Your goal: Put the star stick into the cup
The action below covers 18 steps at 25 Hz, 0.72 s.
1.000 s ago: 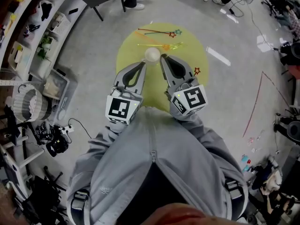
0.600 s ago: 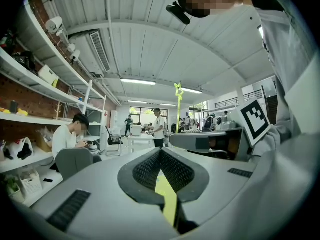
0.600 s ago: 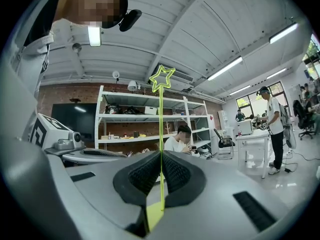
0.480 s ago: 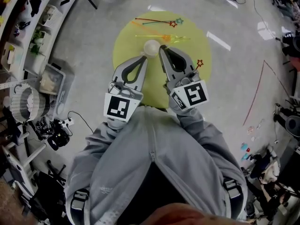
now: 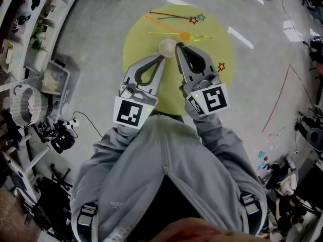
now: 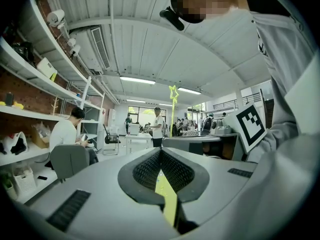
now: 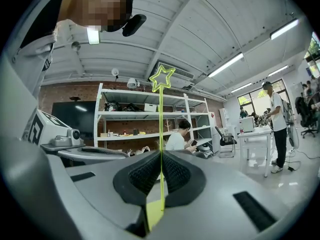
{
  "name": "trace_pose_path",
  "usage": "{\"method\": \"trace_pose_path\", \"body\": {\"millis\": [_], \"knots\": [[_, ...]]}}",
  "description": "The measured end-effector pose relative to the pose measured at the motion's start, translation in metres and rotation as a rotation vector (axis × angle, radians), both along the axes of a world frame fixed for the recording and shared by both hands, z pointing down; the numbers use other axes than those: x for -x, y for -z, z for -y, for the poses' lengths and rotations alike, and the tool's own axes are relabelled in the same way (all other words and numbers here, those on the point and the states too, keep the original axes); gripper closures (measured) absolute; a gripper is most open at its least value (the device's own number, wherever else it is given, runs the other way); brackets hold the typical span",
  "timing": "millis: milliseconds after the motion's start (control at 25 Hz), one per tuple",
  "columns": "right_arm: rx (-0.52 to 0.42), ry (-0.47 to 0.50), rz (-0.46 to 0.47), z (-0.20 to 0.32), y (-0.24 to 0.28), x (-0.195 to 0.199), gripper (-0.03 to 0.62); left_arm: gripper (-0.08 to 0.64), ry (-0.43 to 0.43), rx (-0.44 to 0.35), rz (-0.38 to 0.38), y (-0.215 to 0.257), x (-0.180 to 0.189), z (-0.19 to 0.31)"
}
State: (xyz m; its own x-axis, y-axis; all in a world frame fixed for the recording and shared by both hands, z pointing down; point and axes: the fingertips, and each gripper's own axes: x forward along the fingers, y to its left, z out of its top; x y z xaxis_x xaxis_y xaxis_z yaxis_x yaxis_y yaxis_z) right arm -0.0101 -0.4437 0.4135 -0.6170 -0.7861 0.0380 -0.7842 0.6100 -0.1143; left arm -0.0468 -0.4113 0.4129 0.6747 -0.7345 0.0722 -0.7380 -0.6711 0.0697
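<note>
One star stick (image 7: 160, 131) stands upright, star topmost.

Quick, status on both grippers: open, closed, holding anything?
Left gripper: closed, nothing between its fingers.
Right gripper: closed on the yellow-green star stick.

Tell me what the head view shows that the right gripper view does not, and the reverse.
Only the head view: the cup on the yellow round surface, loose star sticks beyond it, and the left hand-held gripper. Only the right gripper view: jaws shut on a yellow-green star stick, shelves behind. Both: the right hand-held gripper.
</note>
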Motion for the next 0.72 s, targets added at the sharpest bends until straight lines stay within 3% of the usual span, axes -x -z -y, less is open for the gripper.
{"method": "trace_pose_path", "body": {"millis": [720], "knots": [[0.044, 0.000, -0.015, 0.042, -0.083, -0.011, 0.558, 0.543, -0.003, 0.084, 0.026, -0.095, -0.004, 0.040]]}}
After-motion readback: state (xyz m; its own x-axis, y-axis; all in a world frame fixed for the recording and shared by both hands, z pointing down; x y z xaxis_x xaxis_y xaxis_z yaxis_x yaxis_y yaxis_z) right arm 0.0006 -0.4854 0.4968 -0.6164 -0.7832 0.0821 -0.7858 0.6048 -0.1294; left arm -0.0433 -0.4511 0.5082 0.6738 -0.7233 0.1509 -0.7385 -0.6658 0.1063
